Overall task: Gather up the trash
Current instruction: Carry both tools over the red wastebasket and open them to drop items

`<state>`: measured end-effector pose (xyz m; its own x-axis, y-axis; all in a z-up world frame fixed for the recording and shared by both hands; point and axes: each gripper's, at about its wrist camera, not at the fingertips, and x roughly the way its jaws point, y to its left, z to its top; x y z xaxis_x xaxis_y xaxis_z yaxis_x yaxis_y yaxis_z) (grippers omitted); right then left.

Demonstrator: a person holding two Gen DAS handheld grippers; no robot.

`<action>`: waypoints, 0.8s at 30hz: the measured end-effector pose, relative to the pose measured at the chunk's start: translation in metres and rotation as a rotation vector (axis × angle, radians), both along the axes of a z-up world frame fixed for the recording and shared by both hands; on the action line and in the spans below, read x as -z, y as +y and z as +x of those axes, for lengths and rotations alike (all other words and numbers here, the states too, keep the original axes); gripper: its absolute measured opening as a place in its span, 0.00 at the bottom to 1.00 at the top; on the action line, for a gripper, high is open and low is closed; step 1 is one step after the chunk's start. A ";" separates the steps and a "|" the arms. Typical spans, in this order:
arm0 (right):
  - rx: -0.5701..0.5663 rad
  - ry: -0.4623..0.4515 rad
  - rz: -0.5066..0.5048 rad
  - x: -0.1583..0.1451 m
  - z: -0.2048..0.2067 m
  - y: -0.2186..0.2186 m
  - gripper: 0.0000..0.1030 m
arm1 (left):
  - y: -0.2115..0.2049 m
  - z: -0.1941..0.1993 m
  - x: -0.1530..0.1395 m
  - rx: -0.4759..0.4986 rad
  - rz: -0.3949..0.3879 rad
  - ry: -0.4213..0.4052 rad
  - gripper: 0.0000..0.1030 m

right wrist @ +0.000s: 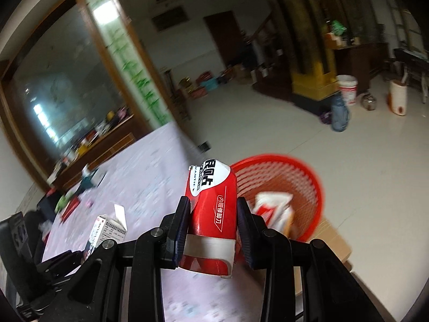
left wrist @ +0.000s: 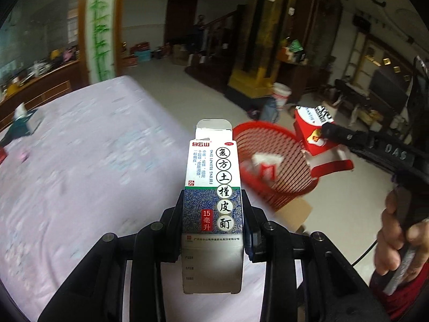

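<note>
Holding two boxes, one per gripper: left gripper [left wrist: 213, 214] medicine box [left wrist: 213, 187]; right gripper [right wrist: 213, 214] red box [right wrist: 210, 214]

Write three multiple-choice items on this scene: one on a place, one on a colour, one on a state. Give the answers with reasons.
1. Where is the red mesh basket?
A. on the bed
B. on a cardboard box beside the bed
C. hanging on the wall

2. What colour is the carton in the right tool?
A. red and white
B. green
C. black

3. What is the left tool doing?
A. open, empty
B. shut on the medicine box
C. resting on the floor

Answers: 1 B, the cardboard box shows under the basket, off the edge of the bed. 2 A, the red and white carton. 3 B, both fingers press the medicine box.
</note>
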<state>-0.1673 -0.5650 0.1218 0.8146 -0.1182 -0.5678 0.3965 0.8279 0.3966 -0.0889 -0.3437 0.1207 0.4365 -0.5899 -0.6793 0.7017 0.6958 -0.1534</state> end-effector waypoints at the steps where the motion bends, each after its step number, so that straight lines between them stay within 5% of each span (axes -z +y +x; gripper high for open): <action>1: 0.014 -0.002 -0.001 -0.002 0.000 -0.008 0.36 | -0.010 0.002 -0.002 0.010 -0.004 0.006 0.32; 11: 0.100 0.044 0.026 0.014 0.023 -0.066 0.40 | -0.116 0.023 0.007 0.083 -0.020 0.042 0.32; 14: 0.109 0.074 0.039 0.026 0.036 -0.078 0.50 | -0.138 0.033 0.025 0.078 0.010 0.067 0.50; 18: 0.121 0.078 0.052 0.031 0.027 -0.081 0.51 | -0.129 0.035 0.033 0.069 0.014 0.080 0.55; 24: 0.169 0.090 -0.051 0.025 0.003 -0.048 0.77 | -0.080 0.008 0.030 0.026 0.026 -0.040 0.73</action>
